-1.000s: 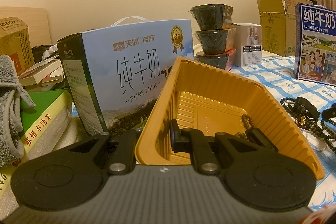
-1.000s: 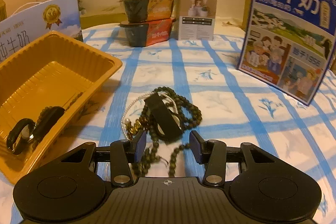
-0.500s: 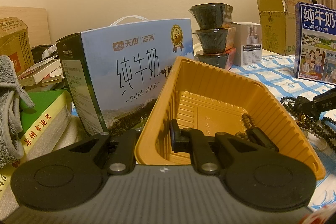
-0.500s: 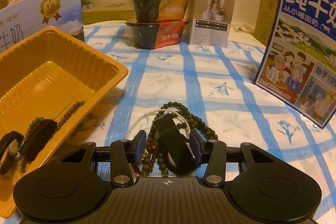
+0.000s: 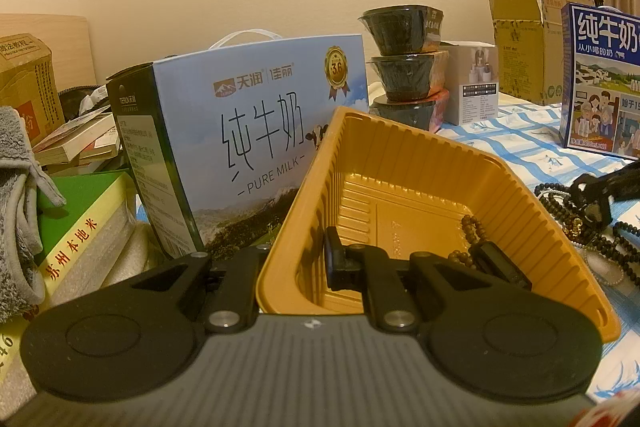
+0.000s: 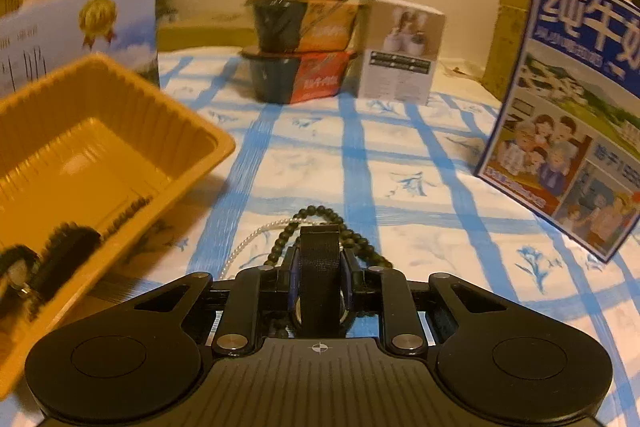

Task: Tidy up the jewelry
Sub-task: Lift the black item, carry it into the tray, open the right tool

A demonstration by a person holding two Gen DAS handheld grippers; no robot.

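So our right gripper point(image 6: 320, 277) is clamped on a black band point(image 6: 319, 279), probably a watch, since a round metallic edge peeks out beside the strap but it's too hidden to be sure. It sits right over the tangle of dark bead strands point(image 6: 316, 217) and a thin pearl string point(image 6: 256, 239) on the cloth. Our left gripper point(image 5: 294, 263) pinches the near wall of the orange tray point(image 5: 400, 155), one finger inside and one outside. The tray already holds a brown bead bracelet point(image 5: 468, 231) and another black band point(image 6: 66, 255). Underneath is a blue-checked tablecloth point(image 6: 400, 155), with milk cartons point(image 5: 248, 131), stacked noodle bowls point(image 6: 296, 27) and cardboard boxes point(image 5: 524, 39) against a cream wall.
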